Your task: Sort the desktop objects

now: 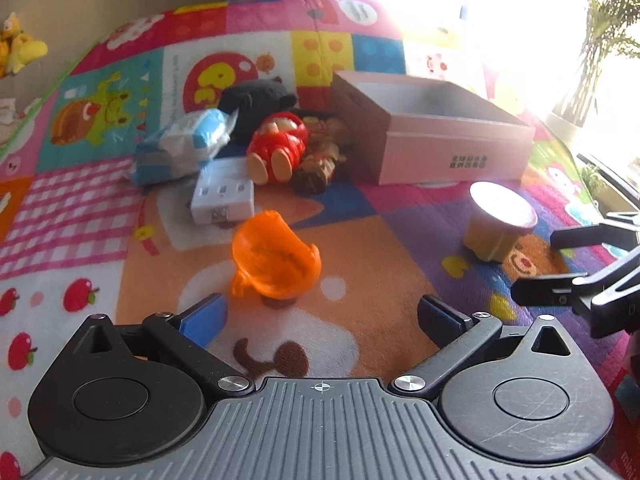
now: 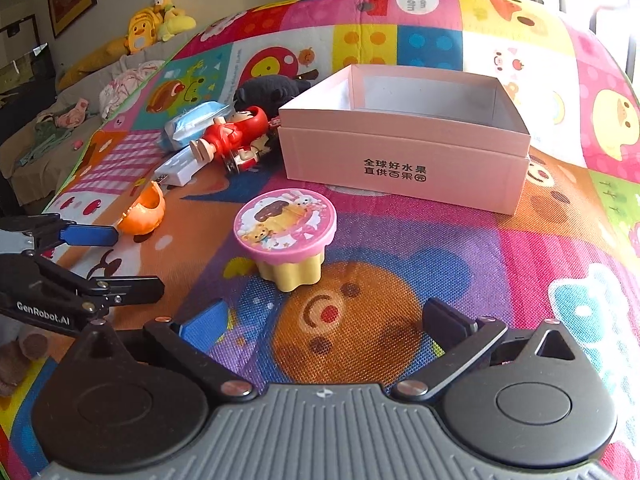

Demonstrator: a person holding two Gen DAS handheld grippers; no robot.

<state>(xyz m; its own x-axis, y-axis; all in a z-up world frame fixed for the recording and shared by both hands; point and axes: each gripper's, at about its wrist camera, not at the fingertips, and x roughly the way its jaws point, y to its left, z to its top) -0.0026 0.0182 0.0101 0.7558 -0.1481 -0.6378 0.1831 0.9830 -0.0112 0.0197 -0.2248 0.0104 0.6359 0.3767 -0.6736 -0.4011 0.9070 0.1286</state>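
On the colourful play mat lies an orange plastic shell (image 1: 276,256) (image 2: 144,212), just beyond my left gripper (image 1: 324,312) (image 2: 120,262), which stands open with nothing between its fingers. A pudding-shaped toy cup with a pink lid (image 2: 286,228) (image 1: 500,220) stands upright just ahead of my right gripper (image 2: 328,320) (image 1: 560,264), also open and empty. Behind both sits an open pink cardboard box (image 2: 404,152) (image 1: 432,132); what shows of its inside is bare.
Left of the box lies a pile: a red doll (image 1: 280,144) (image 2: 232,132), a white power adapter (image 1: 224,196) (image 2: 178,168), a blue-and-white packet (image 1: 180,148) (image 2: 192,122), a black plush (image 1: 256,100) (image 2: 272,90) and a brown figure (image 1: 320,160). Yellow plush toys (image 2: 156,24) sit beyond the mat.
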